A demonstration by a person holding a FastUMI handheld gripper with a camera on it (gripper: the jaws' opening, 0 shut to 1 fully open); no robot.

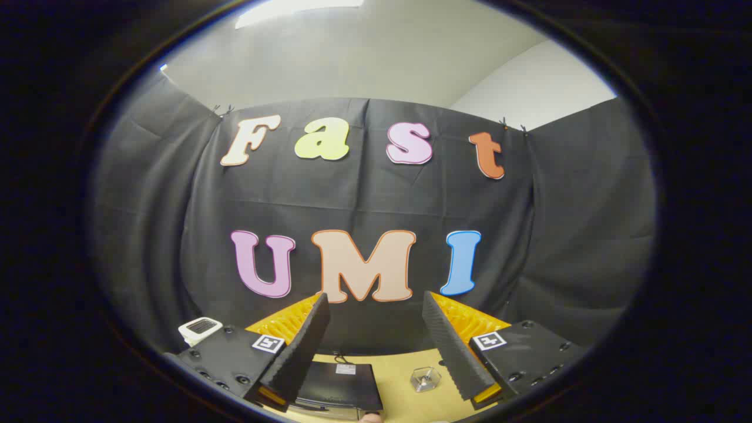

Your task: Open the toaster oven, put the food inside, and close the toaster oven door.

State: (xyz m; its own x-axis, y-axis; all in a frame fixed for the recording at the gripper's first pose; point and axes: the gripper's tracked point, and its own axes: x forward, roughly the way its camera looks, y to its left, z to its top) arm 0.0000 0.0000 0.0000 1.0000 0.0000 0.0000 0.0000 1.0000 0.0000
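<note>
My gripper is held high and level, facing the booth's back wall, and it is open with nothing between its fingers. The left finger and the right finger have black ribbed pads and orange backs. Far below, between the fingers, I see the black top of the toaster oven on a light wooden table. Its door and front are hidden. No food can be made out.
A small clear faceted object lies on the table just right of the oven. A small white device stands left of the left finger. Black cloth walls close in the booth on three sides.
</note>
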